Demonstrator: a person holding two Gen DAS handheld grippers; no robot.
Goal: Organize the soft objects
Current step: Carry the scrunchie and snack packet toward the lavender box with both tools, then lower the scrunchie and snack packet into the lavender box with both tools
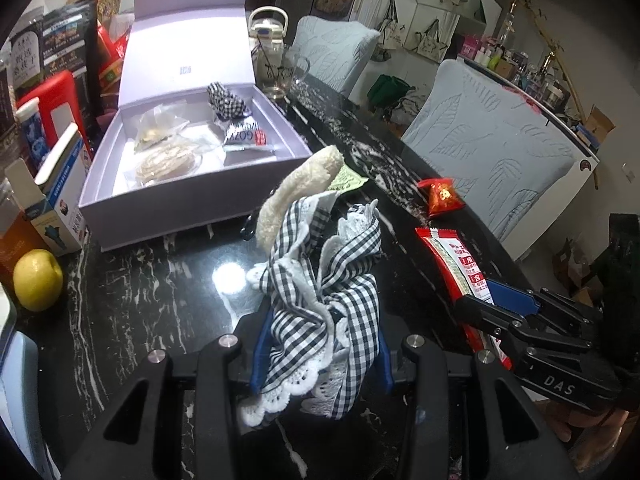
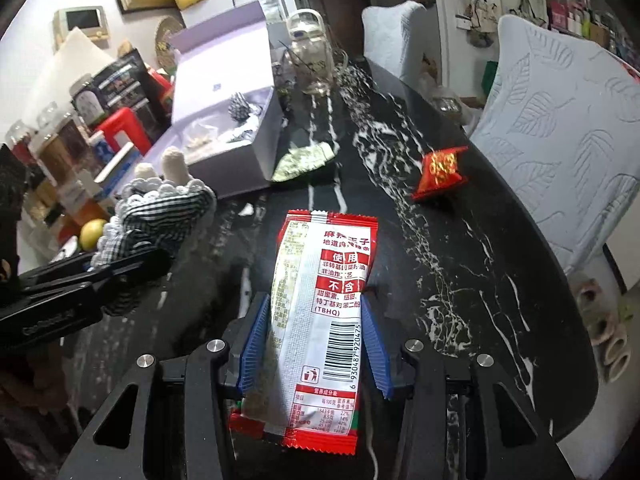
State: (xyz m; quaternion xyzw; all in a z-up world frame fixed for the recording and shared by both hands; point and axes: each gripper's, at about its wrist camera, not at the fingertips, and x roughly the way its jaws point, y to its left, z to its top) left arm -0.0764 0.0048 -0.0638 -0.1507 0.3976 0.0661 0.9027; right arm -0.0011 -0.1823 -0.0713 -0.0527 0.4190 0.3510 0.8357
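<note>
My left gripper (image 1: 320, 344) is shut on a black-and-white checked cloth with lace trim (image 1: 324, 280), held above the black marble table (image 1: 160, 300); a cream fuzzy band (image 1: 296, 192) sticks up from it. My right gripper (image 2: 314, 328) is shut on a red-and-white snack packet (image 2: 320, 300), which also shows in the left wrist view (image 1: 452, 264). An open lilac box (image 1: 200, 152) ahead holds another checked cloth (image 1: 226, 98), a small packet and bagged items. The cloth and left gripper show at the left of the right wrist view (image 2: 160, 216).
A small red packet (image 1: 440, 196) and a green wrapper (image 1: 346, 180) lie on the table. A lemon (image 1: 38, 280), cartons and jars crowd the left edge. A glass jug (image 1: 276, 56) stands behind the box. Pale blue chair backs (image 1: 488, 152) line the right side.
</note>
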